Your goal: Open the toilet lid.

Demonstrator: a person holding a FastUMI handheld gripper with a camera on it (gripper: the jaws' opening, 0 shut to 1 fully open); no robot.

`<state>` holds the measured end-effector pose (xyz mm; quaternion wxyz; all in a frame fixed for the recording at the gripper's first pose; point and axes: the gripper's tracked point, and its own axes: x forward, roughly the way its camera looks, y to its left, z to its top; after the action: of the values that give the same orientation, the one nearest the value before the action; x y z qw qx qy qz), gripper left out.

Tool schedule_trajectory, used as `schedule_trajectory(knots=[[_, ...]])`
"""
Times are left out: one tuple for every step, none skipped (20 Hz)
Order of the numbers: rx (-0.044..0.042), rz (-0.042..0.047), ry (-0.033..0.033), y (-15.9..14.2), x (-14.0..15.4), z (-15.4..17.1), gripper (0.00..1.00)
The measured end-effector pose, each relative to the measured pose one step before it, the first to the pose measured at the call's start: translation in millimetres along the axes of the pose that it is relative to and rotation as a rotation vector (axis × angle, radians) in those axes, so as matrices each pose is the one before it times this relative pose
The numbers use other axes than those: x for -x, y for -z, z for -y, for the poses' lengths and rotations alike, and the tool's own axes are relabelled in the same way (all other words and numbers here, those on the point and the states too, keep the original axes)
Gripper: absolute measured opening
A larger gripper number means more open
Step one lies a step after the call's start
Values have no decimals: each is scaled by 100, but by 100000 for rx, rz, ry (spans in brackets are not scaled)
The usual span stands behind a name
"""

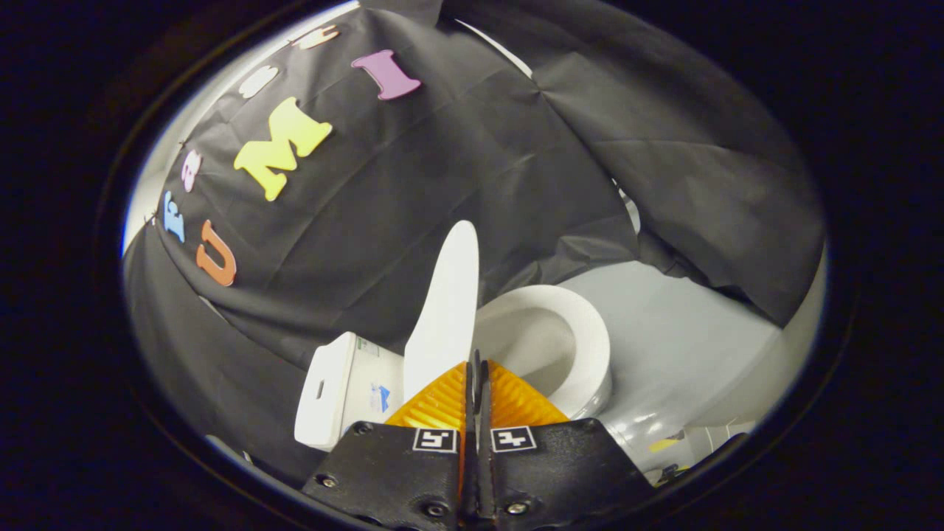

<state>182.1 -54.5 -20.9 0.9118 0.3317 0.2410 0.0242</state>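
- The gripper (476, 363) points toward a white toilet (582, 369) that stands on a pale grey floor (686, 339) inside the booth.
- Its two fingers (442, 402) are pressed together with barely a sliver of gap between them, clenched on nothing; their tips end right at the lower edge of the raised lid.
- The toilet lid (446, 310) is up, seen nearly edge-on as a tall white blade that rises just ahead of the fingertips and leans slightly toward the tank side.
- The seat ring (590, 324) lies flat on the bowl beyond and beside the fingers, on the far side of the lid from the tank, with the open bowl (531, 339) visible inside it.
- The white tank (343, 387) sits on the other side of the lid, close against the black cloth wall (442, 169); a small blue mark shows on its face, too small to make out.
- The black cloth hangs behind and around the toilet, with folds draping down close to the seat ring's far edge.
- A few small objects, one of them yellow (664, 444), lie on the floor near the base of the bowl, too blurred to identify.
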Motion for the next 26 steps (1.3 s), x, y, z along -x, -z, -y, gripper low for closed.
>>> schedule_trajectory(knots=[[1652,874,101,-66,173,-775,4],[1463,359,368,-55,153,-600,4],[1256,464,410,-51,180,-656,4],[1029,379,332,-69,215,-674,4],[1112,574,79,-94,160,-627,4],[1089,370,-42,-25,161,-725,4],[970,262,97,-13,267,-502,4],[739,264,116,-116,73,-625,4],[1099,260,233,-124,77,-699,4],[1812,511,265,-41,232,-501,4],[1295,373,741,-41,155,-568,4],[1446,401,843,-120,14,-471,4],[1320,679,401,58,65,-476,4],[1448,548,341,-61,129,-510,4],[1319,446,0,-80,131,-516,4],[1525,385,-221,-3,107,-515,4],[1077,475,-164,-41,104,-614,4],[1069,392,24,-56,165,-451,4],[865,344,139,4,45,-415,4],[1133,442,778,0,64,-459,4],[1074,666,331,-121,35,-650,4],[1884,610,213,-90,119,-646,4],[1484,769,-75,-53,267,-605,4],[2404,856,248,-73,115,-743,4],[2157,771,386,-58,146,-542,4],[2773,811,1703,-4,171,-373,4]])
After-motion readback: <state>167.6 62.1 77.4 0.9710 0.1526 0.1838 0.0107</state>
